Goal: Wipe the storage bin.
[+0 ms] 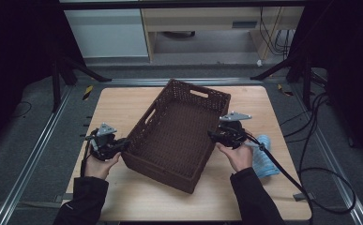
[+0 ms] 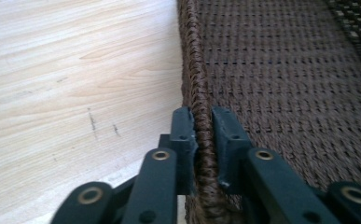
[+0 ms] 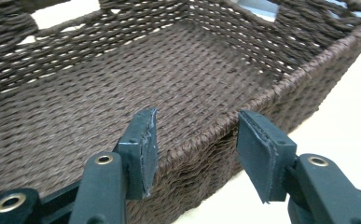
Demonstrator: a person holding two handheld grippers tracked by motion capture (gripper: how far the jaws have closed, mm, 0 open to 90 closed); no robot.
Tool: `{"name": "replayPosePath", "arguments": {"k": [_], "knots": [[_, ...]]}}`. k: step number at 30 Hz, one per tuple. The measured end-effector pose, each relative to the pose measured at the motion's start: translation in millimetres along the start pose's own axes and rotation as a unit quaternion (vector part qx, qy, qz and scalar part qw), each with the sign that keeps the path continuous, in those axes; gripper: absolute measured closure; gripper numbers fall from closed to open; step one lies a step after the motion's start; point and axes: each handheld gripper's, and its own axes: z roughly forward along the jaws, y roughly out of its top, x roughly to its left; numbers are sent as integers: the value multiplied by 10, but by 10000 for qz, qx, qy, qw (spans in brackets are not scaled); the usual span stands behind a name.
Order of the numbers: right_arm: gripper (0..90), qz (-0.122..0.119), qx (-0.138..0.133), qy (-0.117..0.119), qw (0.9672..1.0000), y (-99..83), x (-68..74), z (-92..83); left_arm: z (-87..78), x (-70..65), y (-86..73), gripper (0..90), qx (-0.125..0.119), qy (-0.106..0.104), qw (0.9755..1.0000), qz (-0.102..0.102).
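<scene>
Two grippers work the brown basket (image 1: 177,133) lying askew mid-table (image 1: 123,197): the left gripper (image 2: 204,128) pinches the near-left rim tight, the right gripper (image 3: 197,140) straddles the opposite rim, jaws apart; it should close squarely before any lift

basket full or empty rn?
Empty. The brown woven basket shows a bare woven floor in the high view and the right gripper view; nothing lies inside.
</scene>
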Motion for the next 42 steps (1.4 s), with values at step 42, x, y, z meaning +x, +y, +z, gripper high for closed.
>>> {"name": "replayPosePath", "arguments": {"k": [42], "knots": [[401,170,-284,-177,9993,-35,-273,-55,219,396,206,737,6,78,9994,-333]]}}
